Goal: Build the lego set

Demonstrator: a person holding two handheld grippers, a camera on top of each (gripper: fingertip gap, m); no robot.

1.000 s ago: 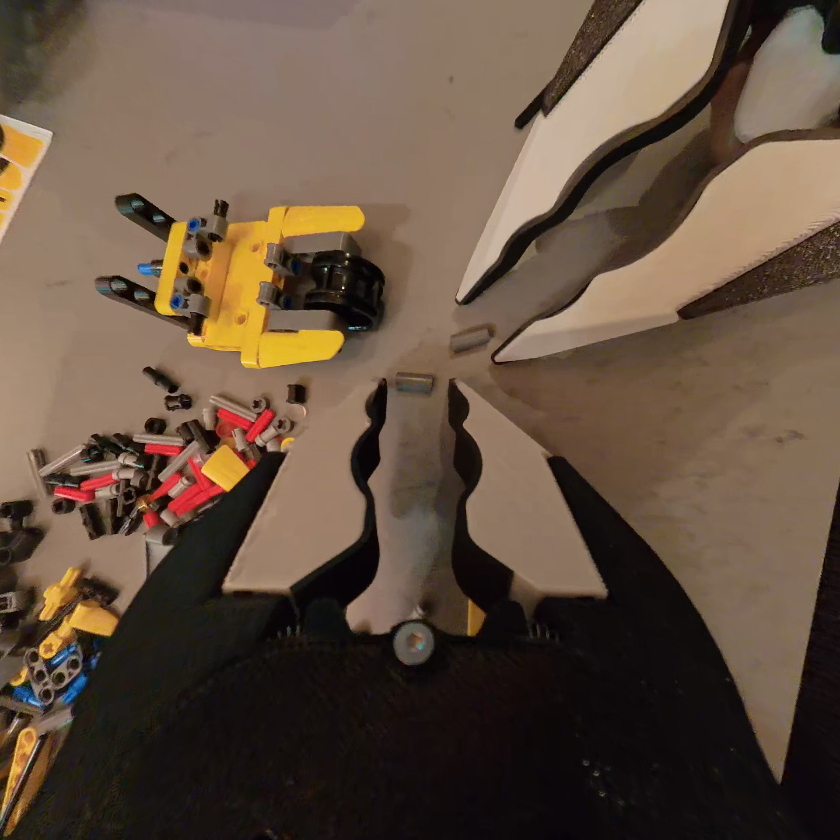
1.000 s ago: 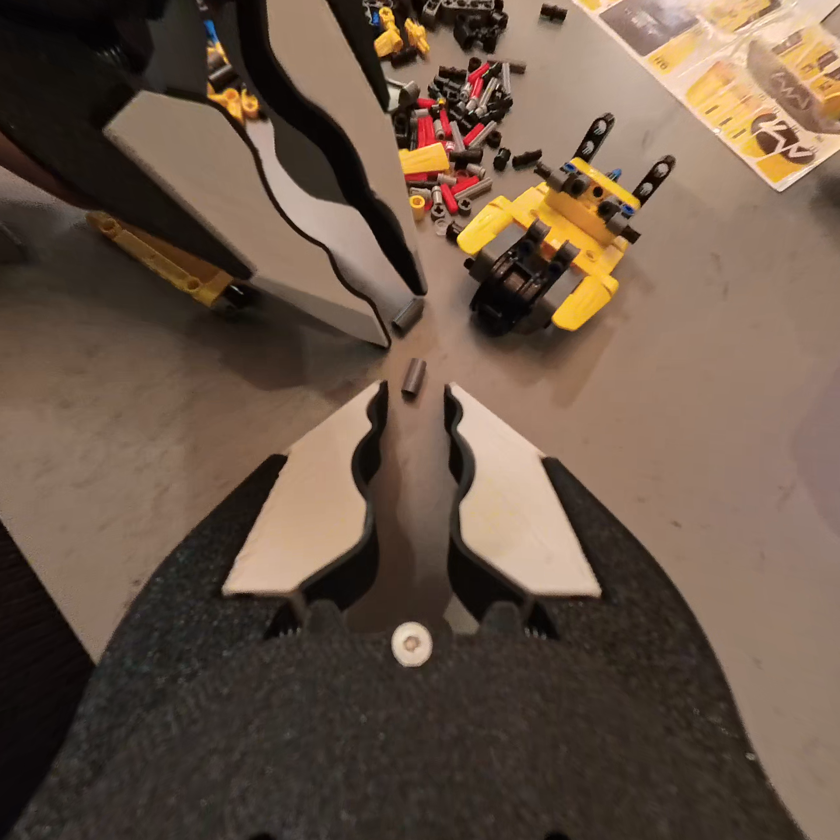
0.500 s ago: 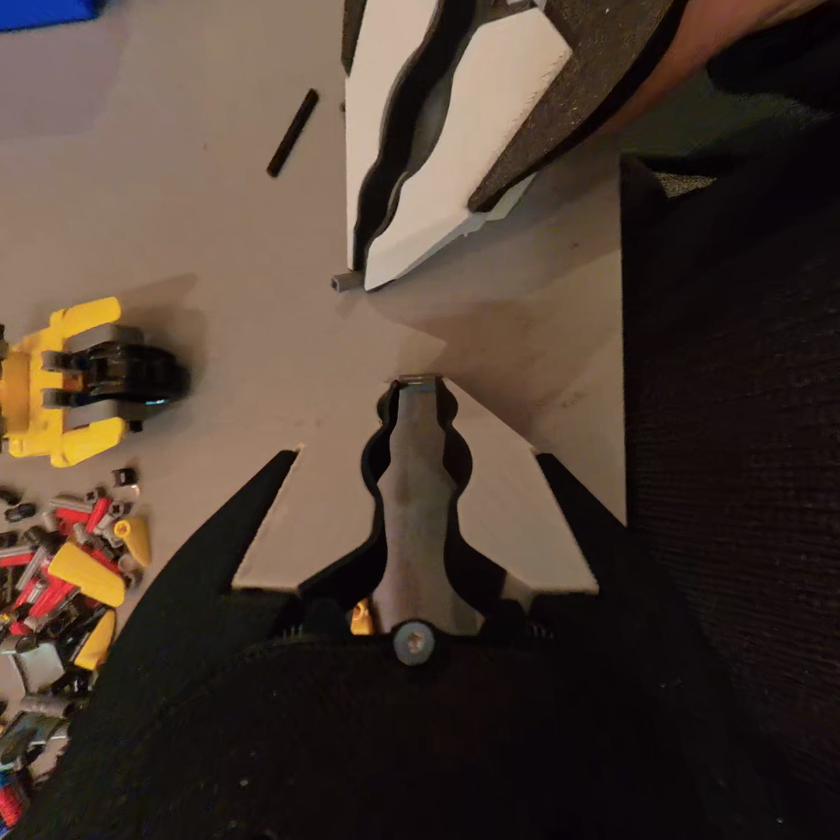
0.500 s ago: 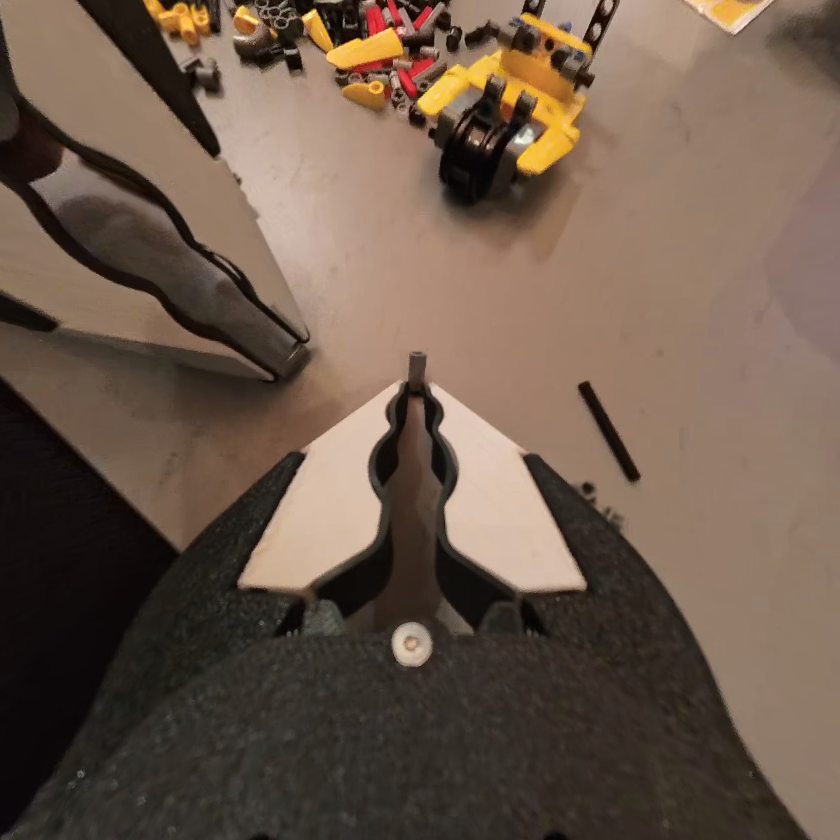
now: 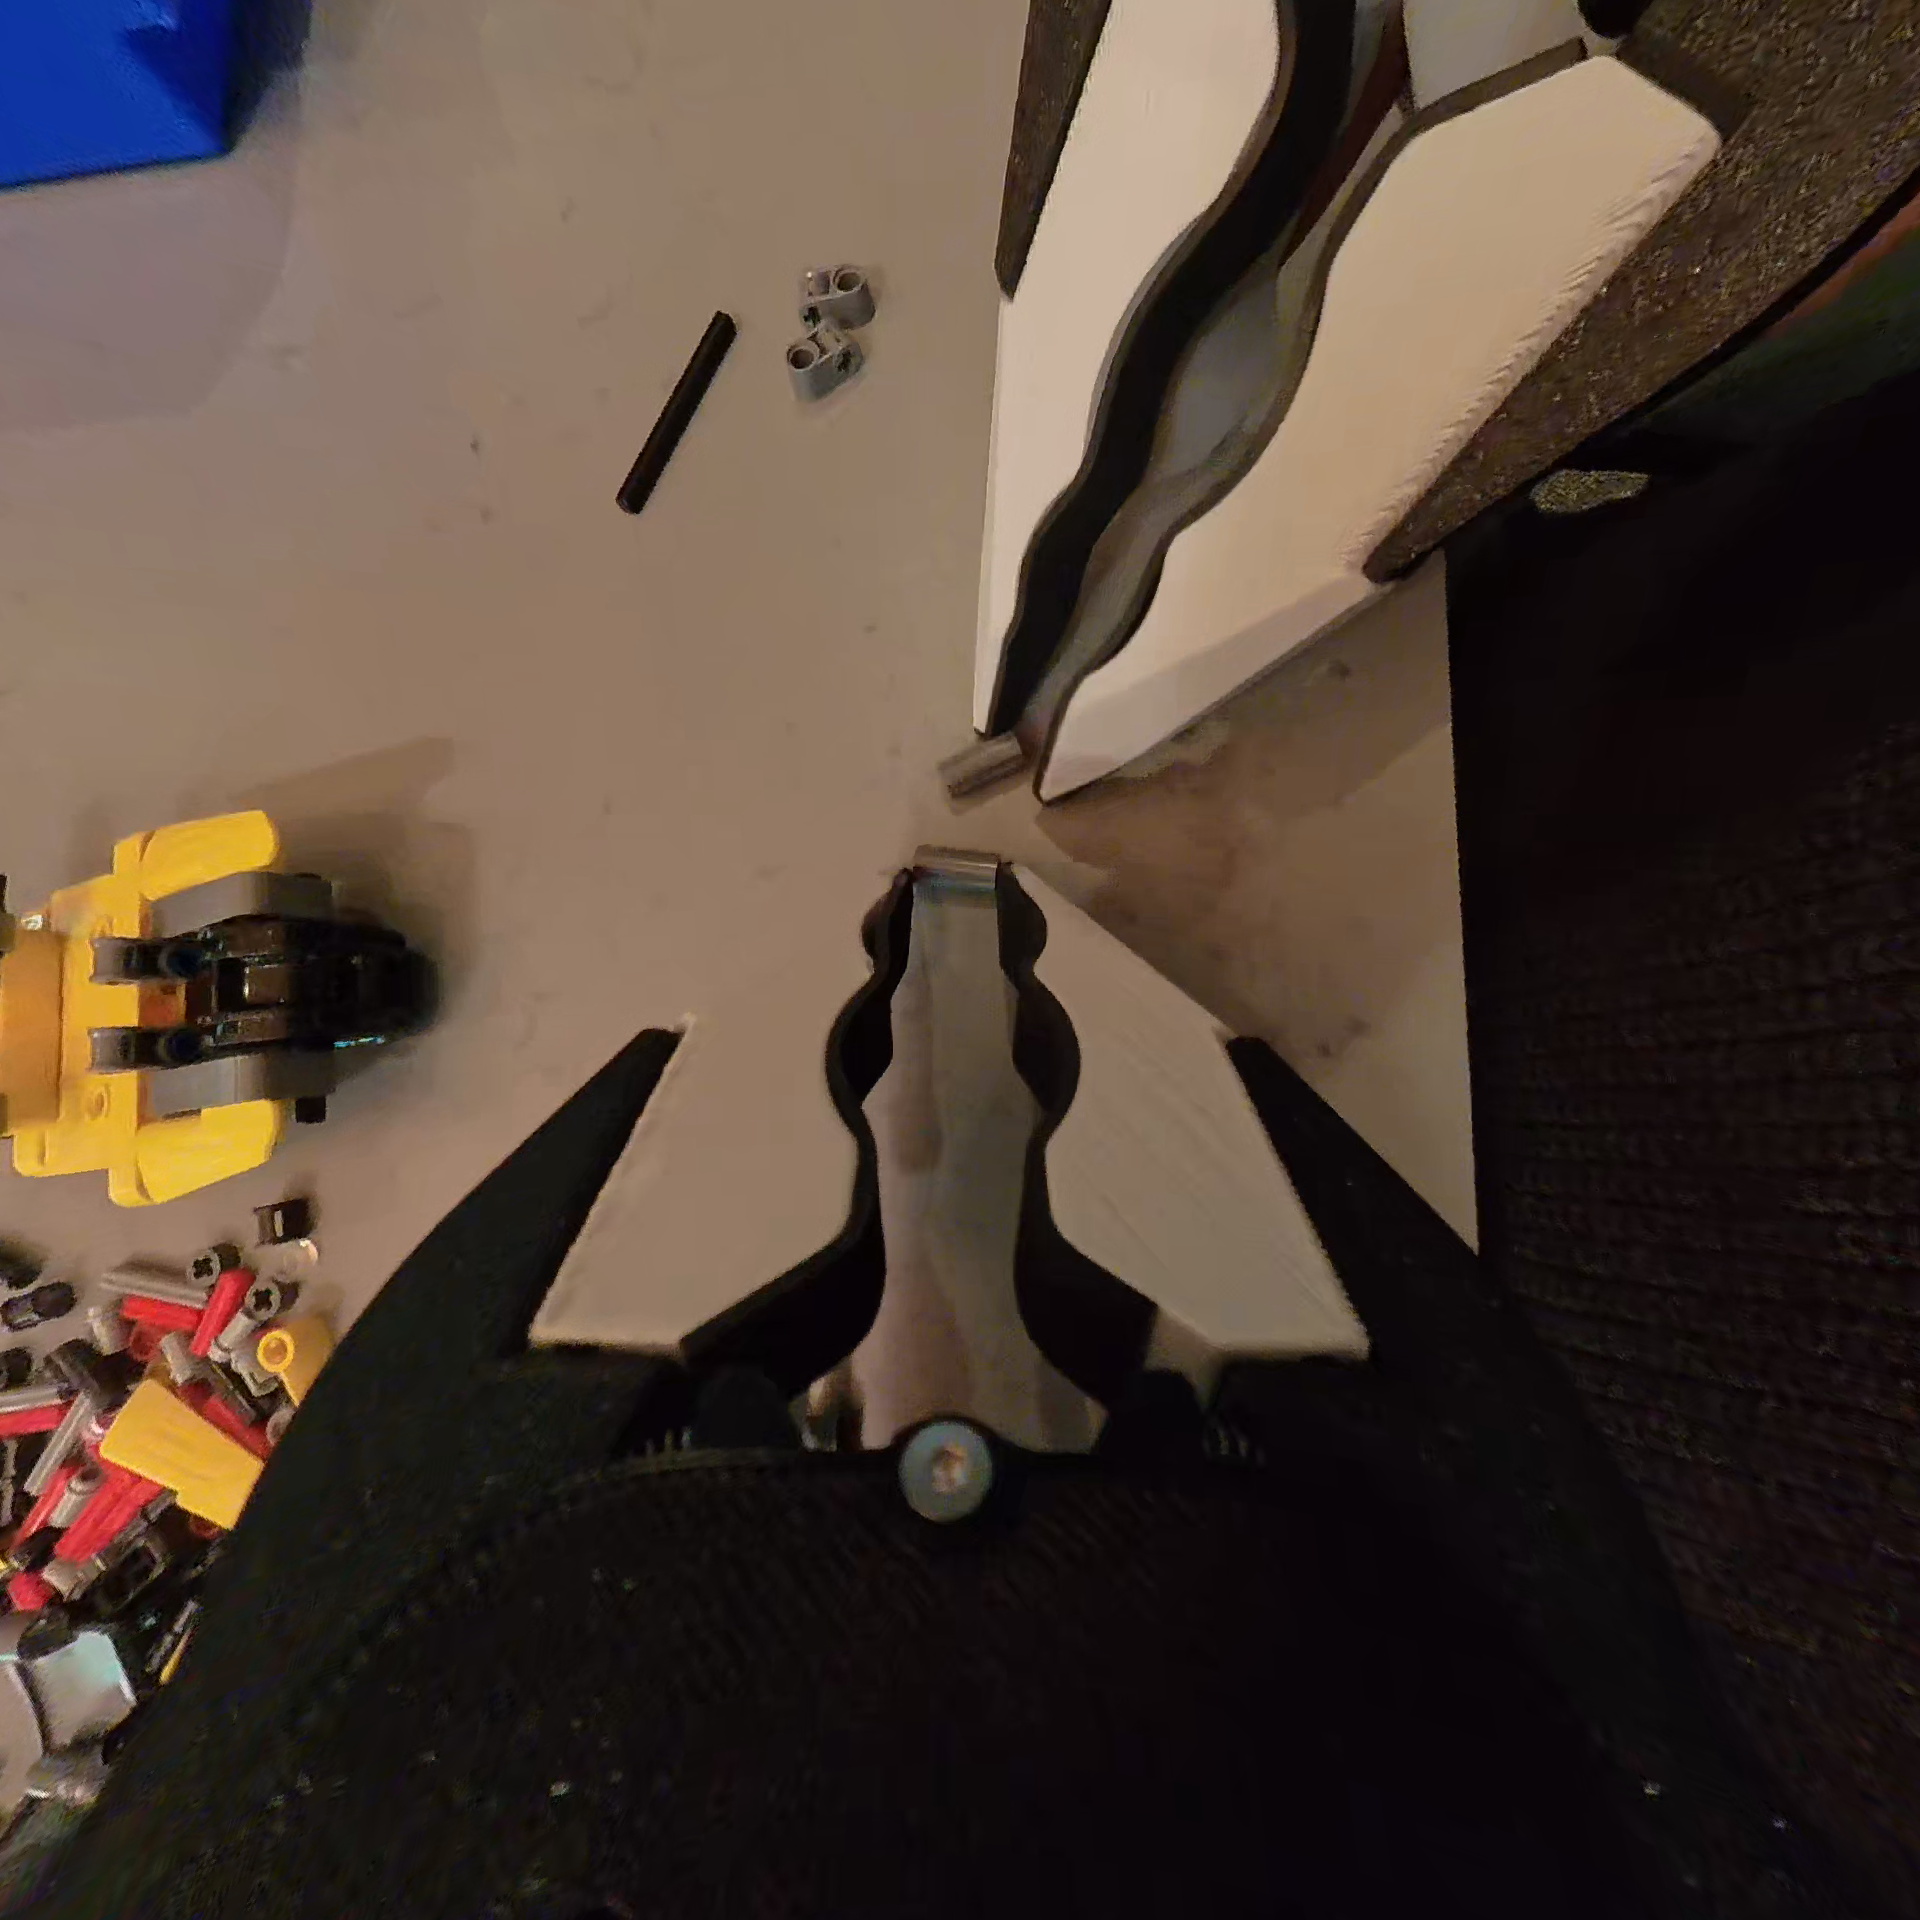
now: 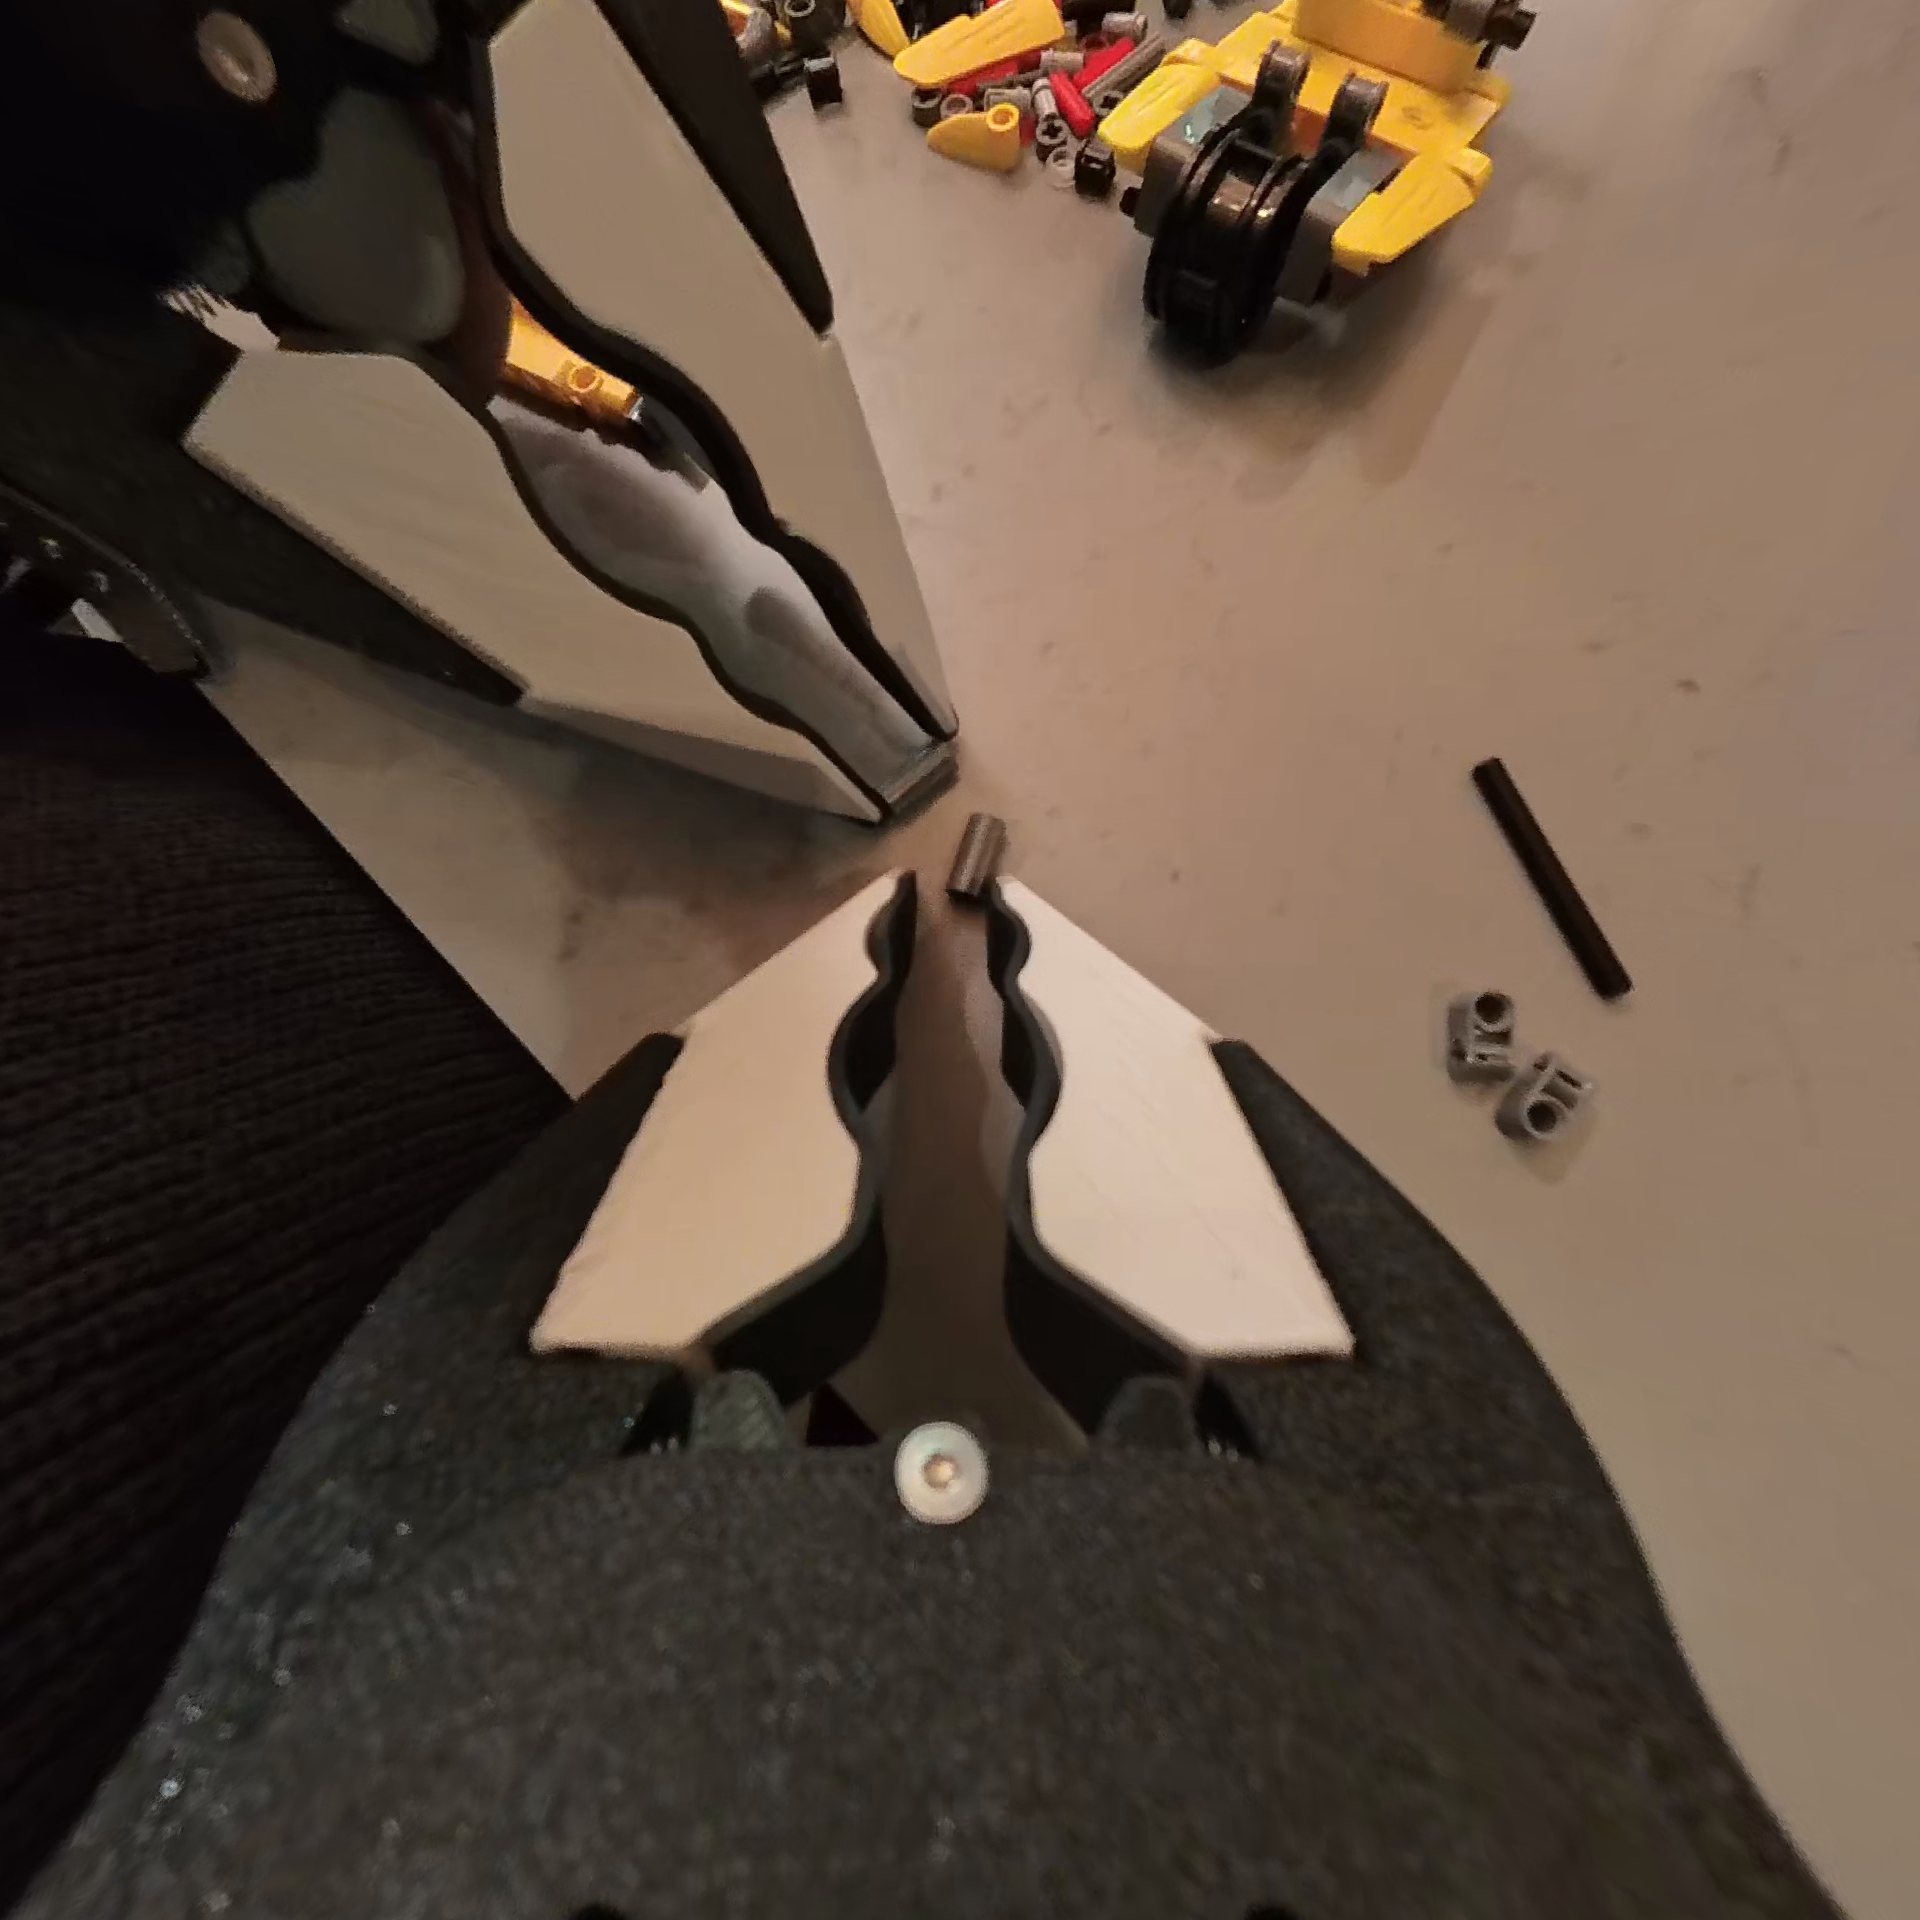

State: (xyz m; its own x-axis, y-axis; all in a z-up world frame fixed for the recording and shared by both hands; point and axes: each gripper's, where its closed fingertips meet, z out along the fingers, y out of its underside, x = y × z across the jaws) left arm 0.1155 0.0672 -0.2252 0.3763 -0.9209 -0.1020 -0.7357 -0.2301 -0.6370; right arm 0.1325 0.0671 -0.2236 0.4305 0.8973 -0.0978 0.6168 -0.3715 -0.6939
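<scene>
My left gripper (image 5: 956,875) is shut on a small grey sleeve (image 5: 956,865), held crosswise at its tips just above the grey table (image 5: 623,675). My right gripper (image 6: 956,888) is shut on a second small grey sleeve (image 6: 975,862) that sticks forward out of its tips. The two grippers meet tip to tip, with the sleeves a short gap apart. The right gripper's sleeve also shows in the left wrist view (image 5: 982,774), and the left gripper's sleeve in the right wrist view (image 6: 920,774).
A yellow and black model vehicle (image 5: 145,997) (image 6: 1309,135) sits beside a pile of loose red, grey and yellow parts (image 5: 135,1382) (image 6: 997,73). A black axle (image 5: 677,412) (image 6: 1550,878) and two grey connectors (image 5: 831,332) (image 6: 1512,1075) lie nearby. A blue box (image 5: 104,83) stands far left. Dark fabric (image 5: 1683,1039) borders the table edge. Left and right tips are no more than a few centimetres apart. The black axle (image 5: 677,412) sits 9 cm or so from the ends of my right fingers. Look for it in the right wrist view (image 6: 1542,872) too.
A second ago both grippers were open, each over a sleeve lying on the table. Each has since shut on its sleeve and carried it toward the table edge, and the tips have drawn closer.
</scene>
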